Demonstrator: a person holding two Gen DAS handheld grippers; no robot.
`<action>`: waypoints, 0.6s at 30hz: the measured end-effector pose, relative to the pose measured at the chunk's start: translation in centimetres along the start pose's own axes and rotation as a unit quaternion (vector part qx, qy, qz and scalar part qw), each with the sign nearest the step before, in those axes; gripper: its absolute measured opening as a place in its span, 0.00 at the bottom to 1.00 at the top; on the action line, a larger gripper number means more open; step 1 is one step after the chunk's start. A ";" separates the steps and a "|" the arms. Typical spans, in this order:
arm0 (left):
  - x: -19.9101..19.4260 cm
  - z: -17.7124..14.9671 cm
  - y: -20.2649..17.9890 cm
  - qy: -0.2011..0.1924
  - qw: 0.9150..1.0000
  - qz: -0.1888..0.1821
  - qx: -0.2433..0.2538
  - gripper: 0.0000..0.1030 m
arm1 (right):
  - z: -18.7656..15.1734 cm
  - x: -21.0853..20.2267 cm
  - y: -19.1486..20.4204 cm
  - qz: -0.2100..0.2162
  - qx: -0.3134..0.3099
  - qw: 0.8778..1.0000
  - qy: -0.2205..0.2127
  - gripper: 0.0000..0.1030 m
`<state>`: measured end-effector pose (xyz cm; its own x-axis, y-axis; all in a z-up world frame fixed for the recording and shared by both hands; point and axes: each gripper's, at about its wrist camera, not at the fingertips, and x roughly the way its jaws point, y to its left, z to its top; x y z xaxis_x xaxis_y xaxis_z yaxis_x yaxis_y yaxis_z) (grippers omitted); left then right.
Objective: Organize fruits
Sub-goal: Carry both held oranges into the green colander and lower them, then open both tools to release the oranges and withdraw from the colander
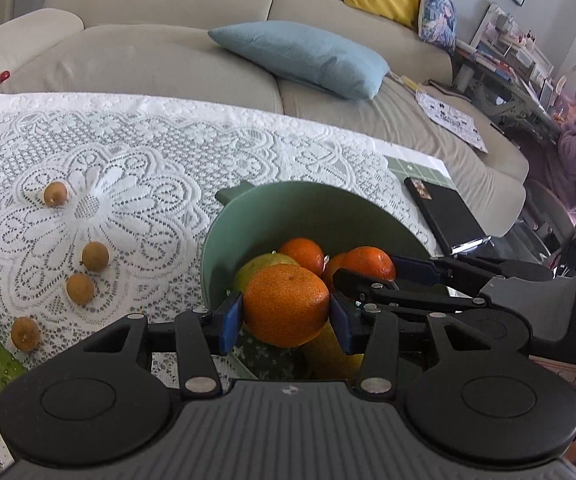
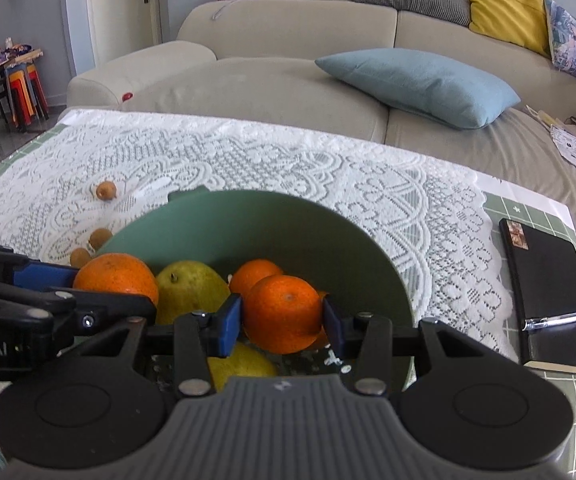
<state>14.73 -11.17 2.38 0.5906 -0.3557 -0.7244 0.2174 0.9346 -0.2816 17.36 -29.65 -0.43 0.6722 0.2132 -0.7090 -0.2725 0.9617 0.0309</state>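
I have a mandarin in each tool. My left gripper [image 1: 286, 322] pinches one orange [image 1: 286, 305] between its blue pads, and my right gripper [image 2: 282, 326] pinches another orange [image 2: 282, 312] the same way; both hang over the green bowl [image 2: 248, 224], which already holds a pear [image 2: 190, 292] and more oranges.

As I judge it, the step is to set these two down inside. The tools sit close together – the right one's fingers reach across just behind my left orange – so I would lower one at a time, find a gap between the fruit, and let go only once the orange rests on something.

Four small brown fruits [image 1: 95, 256] lie loose on the lace cloth [image 1: 248, 136] beside the bowl – those come after.
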 end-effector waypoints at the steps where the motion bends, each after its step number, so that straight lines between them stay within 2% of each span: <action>1: 0.1 0.0 0.0 0.004 1.000 0.000 -0.001 0.51 | 0.0 0.1 0.0 0.000 -0.001 1.000 0.003 0.40; 6: 0.5 -0.2 0.1 0.010 1.000 0.001 -0.002 0.51 | -0.3 0.8 -0.2 0.002 -0.003 1.000 0.016 0.40; 18: 0.6 -0.1 0.1 0.013 1.000 -0.002 -0.005 0.54 | -0.2 0.8 -0.3 0.001 0.001 1.000 0.015 0.42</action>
<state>15.05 -11.28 1.84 0.5696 -0.3603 -0.7387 0.2119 0.9328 -0.2916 17.85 -29.81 -1.14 0.6497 0.2105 -0.7304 -0.2725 0.9615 0.0347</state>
